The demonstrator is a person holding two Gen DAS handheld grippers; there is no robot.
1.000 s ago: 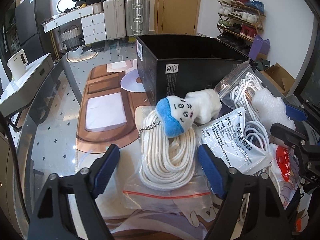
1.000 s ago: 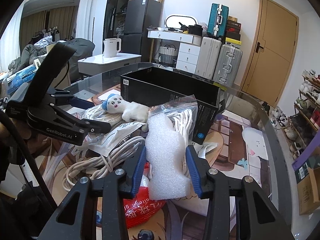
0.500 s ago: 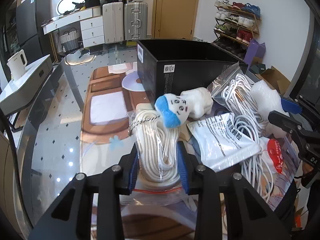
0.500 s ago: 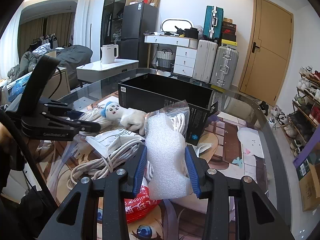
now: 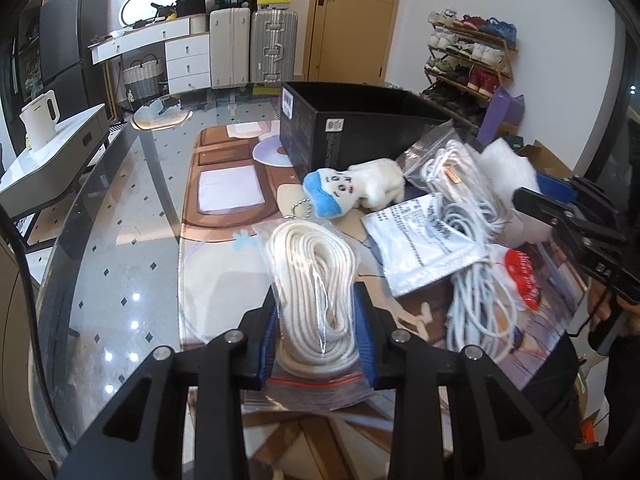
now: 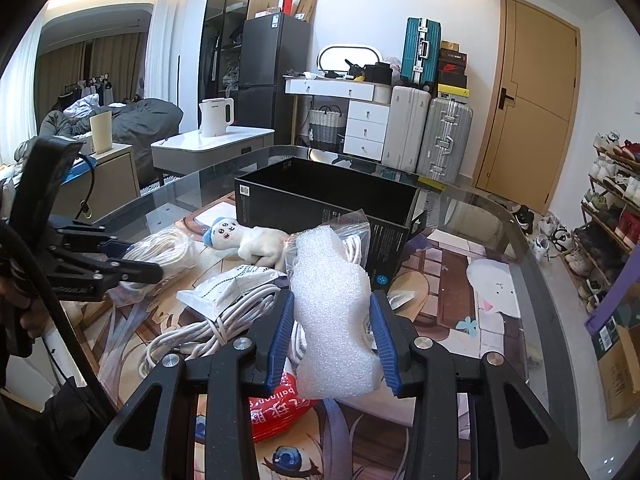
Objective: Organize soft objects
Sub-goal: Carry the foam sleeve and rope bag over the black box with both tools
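My left gripper (image 5: 318, 330) is shut on a clear zip bag of white rope (image 5: 316, 280), lifted above the table; the bag also shows in the right wrist view (image 6: 160, 250). My right gripper (image 6: 332, 342) is shut on a white foam piece (image 6: 332, 312), held above the clutter; the foam also shows in the left wrist view (image 5: 508, 172). A white plush toy with a blue cap (image 5: 352, 190) lies on the table in front of the open black box (image 5: 360, 128). The plush (image 6: 248, 240) and box (image 6: 324, 200) also show in the right wrist view.
A bagged white cable (image 5: 452, 172), a printed white packet (image 5: 420, 248), loose white cord (image 5: 480, 304) and a red packet (image 5: 524, 276) lie on the glass table (image 5: 120, 240). A side table with a kettle (image 5: 40, 120) stands left. Suitcases and a shoe rack stand behind.
My left gripper closed on the rope bag and lifted it back off the pile; the plush slid off it. My right gripper kept hold of the foam and rose slightly.
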